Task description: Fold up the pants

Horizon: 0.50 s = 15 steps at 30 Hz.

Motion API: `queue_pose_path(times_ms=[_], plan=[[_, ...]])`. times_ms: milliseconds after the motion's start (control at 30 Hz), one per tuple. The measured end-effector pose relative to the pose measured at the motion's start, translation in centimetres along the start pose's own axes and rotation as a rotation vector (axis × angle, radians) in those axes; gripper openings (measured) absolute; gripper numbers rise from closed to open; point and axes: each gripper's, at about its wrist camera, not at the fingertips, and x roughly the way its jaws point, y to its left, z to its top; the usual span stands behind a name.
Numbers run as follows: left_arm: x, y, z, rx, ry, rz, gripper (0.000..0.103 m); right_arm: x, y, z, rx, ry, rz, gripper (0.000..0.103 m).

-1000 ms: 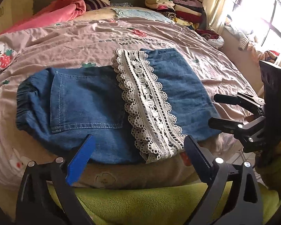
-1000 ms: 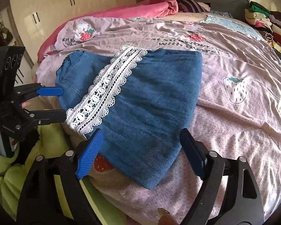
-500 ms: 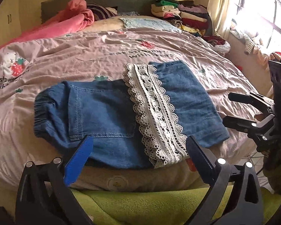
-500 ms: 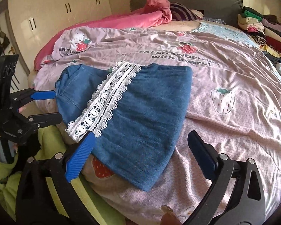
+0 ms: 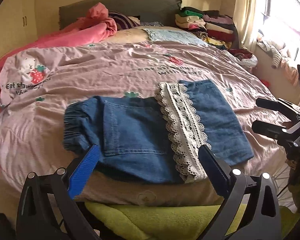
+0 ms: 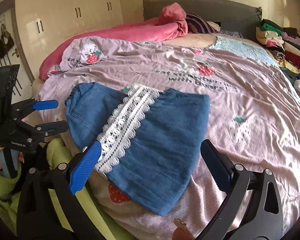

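Note:
Folded blue denim pants (image 5: 134, 134) with a white lace band (image 5: 182, 128) lie near the front edge of the bed. They also show in the right wrist view (image 6: 162, 144), with the lace band (image 6: 128, 120) across them. My left gripper (image 5: 148, 172) is open and empty, held back from the pants' near edge. My right gripper (image 6: 150, 166) is open and empty, above the pants' near corner. Each gripper shows in the other's view: the right one (image 5: 260, 114) at the right, the left one (image 6: 54, 116) at the left.
A pink strawberry-print duvet (image 5: 110, 76) covers the bed. A pink blanket (image 5: 90, 32) lies by the headboard. Stacked clothes (image 5: 206, 24) sit at the back right. A wardrobe (image 6: 70, 20) stands to the left, a window (image 5: 286, 20) to the right. Green fabric (image 5: 160, 220) lies below the bed's edge.
Both grippers have drawn back and up from the pants, which now look smaller and farther. The pants lie unchanged.

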Motion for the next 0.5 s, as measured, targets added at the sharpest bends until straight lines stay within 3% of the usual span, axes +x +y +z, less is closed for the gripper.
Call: queue_pose_path(times_ms=[500], plan=[[-0.1, 4.0, -0.5, -0.092, 0.001, 0.068, 0.099, 2.8, 3.9, 4.4, -0.1, -0.016, 0.061, 0.094]])
